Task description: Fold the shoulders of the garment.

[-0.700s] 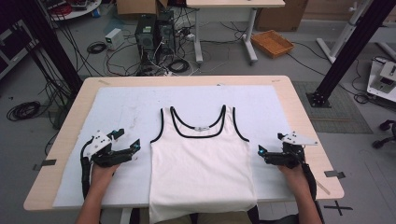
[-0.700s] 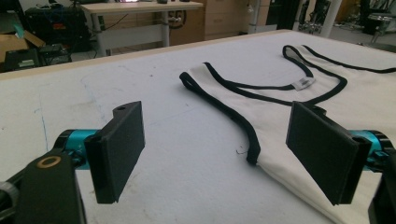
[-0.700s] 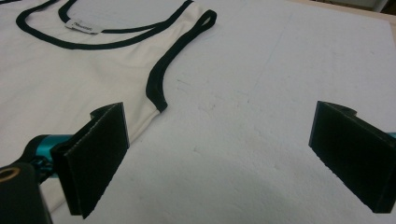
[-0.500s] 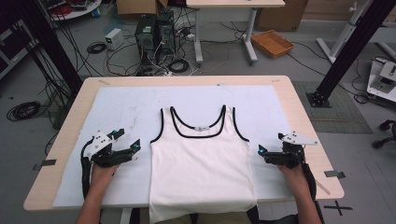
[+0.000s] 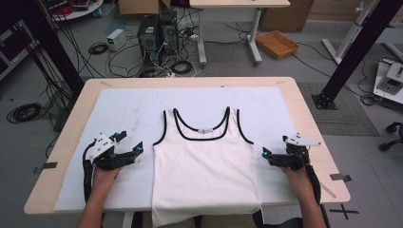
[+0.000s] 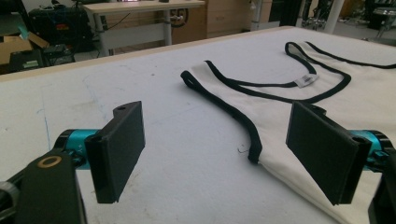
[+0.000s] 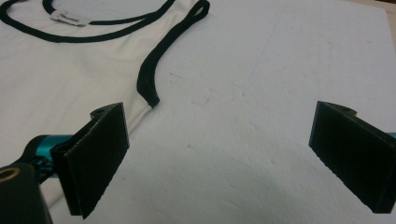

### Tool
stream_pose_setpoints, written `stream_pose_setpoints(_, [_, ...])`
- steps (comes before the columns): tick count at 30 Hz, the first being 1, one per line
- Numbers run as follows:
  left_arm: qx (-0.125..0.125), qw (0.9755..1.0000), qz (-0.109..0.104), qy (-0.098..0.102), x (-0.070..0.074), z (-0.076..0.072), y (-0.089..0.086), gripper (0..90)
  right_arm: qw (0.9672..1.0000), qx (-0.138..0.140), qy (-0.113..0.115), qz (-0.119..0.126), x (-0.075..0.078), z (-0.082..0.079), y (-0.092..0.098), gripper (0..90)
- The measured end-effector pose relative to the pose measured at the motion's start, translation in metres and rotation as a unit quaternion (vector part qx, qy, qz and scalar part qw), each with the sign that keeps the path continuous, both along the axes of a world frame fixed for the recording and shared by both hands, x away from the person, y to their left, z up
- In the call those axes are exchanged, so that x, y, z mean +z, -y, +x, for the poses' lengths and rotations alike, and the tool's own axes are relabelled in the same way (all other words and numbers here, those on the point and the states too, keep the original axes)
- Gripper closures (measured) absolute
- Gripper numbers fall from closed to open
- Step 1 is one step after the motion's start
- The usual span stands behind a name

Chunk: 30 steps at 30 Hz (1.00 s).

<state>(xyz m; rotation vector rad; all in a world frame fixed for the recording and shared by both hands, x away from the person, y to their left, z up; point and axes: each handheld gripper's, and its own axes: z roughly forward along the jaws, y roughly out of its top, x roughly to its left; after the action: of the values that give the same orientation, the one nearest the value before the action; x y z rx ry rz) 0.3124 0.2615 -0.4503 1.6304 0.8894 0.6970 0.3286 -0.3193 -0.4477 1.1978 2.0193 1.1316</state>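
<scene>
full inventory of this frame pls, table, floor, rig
tank top: 1, white with black trim, flat at the table's middle, hem over the near edge
neck label: 1, white, inside the back neckline
table cover: 1, white, spread over most of the tabletop
table: 1, light wood
second table: 1, light top, white legs, behind
computer towers: 2, black, on the floor behind the table
cables: many, black, loose on the floor
tray: 1, orange-brown, on the floor at back right
left gripper: 1, black with teal, open, left of the tank top
right gripper: 1, black with teal, open, right of the tank top
forearms: 2, entering from the bottom
</scene>
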Motion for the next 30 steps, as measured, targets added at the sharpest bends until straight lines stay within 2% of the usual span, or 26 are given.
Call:
stream_pose_setpoints(1, [0.004,0.9999,0.009,0.001,0.000,0.000,0.002,19.6,1.0000,-0.003,0.004,0.002,0.001,0.000,-0.001,4.2])
stream_pose_setpoints(5, [0.007,0.9998,0.020,0.001,0.000,-0.001,0.004,19.6,0.9997,0.005,0.017,0.017,0.011,0.003,-0.006,4.2])
stream_pose_setpoints(7, [0.011,0.9999,0.012,-0.002,0.000,0.000,0.003,19.6,0.9996,0.013,0.019,0.017,0.020,0.013,-0.014,4.2])
stream_pose_setpoints(10, [0.017,0.9998,-0.001,-0.007,0.000,0.001,0.001,19.6,0.9997,0.019,-0.005,0.013,0.028,0.036,-0.025,4.4])
stream_pose_setpoints(13, [0.019,0.9998,-0.001,-0.008,0.000,0.001,0.001,19.6,0.9994,0.020,-0.030,0.001,0.035,0.062,-0.038,4.4])
stream_pose_setpoints(14, [0.019,0.9998,-0.001,-0.008,0.000,0.001,0.001,19.6,0.9994,0.020,-0.030,0.001,0.035,0.062,-0.038,4.4])
stream_pose_setpoints(15, [0.020,0.9998,0.000,-0.008,0.000,0.001,0.001,19.6,0.9987,0.023,-0.046,-0.006,0.037,0.079,-0.049,4.5])
stream_pose_setpoints(18, [0.021,0.9997,0.000,-0.008,0.000,0.001,0.001,19.6,0.9983,0.023,-0.052,-0.013,0.037,0.087,-0.055,4.7])
stream_pose_setpoints(19, [0.023,0.9997,-0.003,-0.011,0.000,0.001,0.000,19.6,0.9969,0.021,-0.072,-0.026,0.036,0.108,-0.071,5.4])
stream_pose_setpoints(20, [0.024,0.9996,-0.004,-0.011,0.000,0.001,0.000,19.6,0.9966,0.020,-0.074,-0.031,0.035,0.115,-0.077,6.6])
stream_pose_setpoints(23, [0.026,0.9996,-0.006,-0.013,0.000,0.002,0.000,19.6,0.9959,0.013,-0.082,-0.037,0.032,0.129,-0.088,18.6])
stream_pose_setpoints(25, [0.028,0.9995,-0.006,-0.015,0.000,0.002,-0.001,19.6,0.9947,0.002,-0.095,-0.040,0.028,0.140,-0.096,18.6])
stream_pose_setpoints(28, [0.029,0.9994,-0.006,-0.015,0.000,0.002,0.000,19.6,0.9933,0.000,-0.110,-0.036,0.021,0.153,-0.105,18.6])
stream_pose_setpoints(30, [0.030,0.9994,-0.007,-0.015,0.000,0.002,0.000,19.6,0.9914,-0.001,-0.123,-0.046,0.015,0.161,-0.110,18.7])
